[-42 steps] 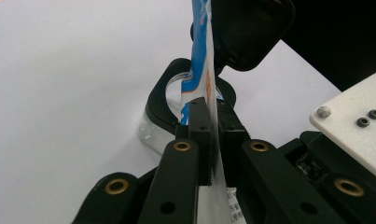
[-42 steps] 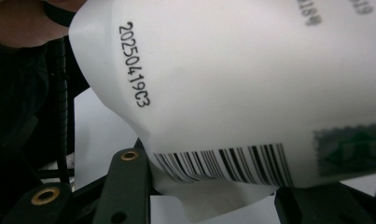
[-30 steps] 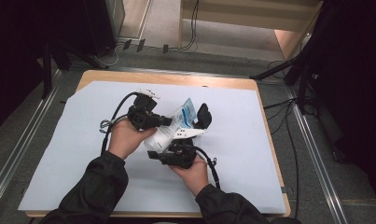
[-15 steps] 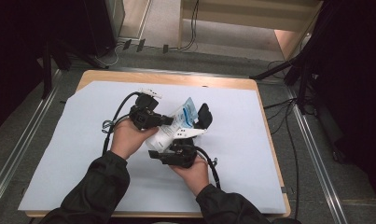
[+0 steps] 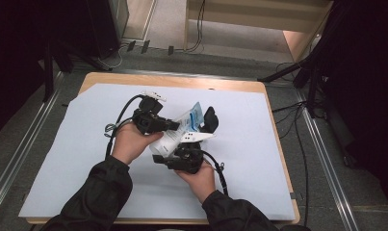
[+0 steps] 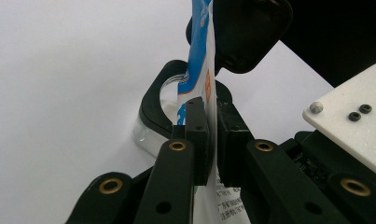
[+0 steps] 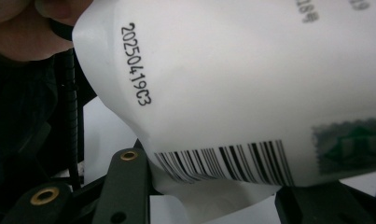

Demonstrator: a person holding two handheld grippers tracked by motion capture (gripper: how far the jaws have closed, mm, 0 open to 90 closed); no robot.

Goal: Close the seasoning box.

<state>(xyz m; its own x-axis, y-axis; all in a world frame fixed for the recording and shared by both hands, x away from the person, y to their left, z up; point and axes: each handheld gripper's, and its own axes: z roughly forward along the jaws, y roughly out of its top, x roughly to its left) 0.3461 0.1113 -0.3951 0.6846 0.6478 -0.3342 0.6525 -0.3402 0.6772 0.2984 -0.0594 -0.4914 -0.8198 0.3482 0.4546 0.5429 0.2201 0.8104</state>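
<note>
The left tool (image 5: 174, 126) has its two black jaws pressed together on the thin edge of a soft white plastic pouch with blue and orange print (image 5: 182, 130). In the left gripper view the pads (image 6: 197, 140) squeeze the flat seam of the pouch (image 6: 205, 79) between them, and the seam rises straight up and away from the jaw tips. Beyond those tips the pouch passes through the curved black jaws of the other tool (image 6: 241, 32), with a clear rounded part of the pouch showing just behind them.

The right tool (image 5: 201, 126) sits just right of and below the left one, its jaws spread part way around the body of the pouch. In the right gripper view the white pouch (image 7: 232, 84) lies across and above the jaws, close against the camera, with a black barcode and a printed date code facing it; the left jaw (image 7: 125, 186) touches the bulging underside, while how the right jaw meets it I cannot tell.

Both tools hold the pouch raised above the pale blue sheet covering the wooden desk (image 5: 85, 144). The left hand (image 5: 131, 144) and the right hand (image 5: 199, 178) sit close together, in dark sleeves.
</note>
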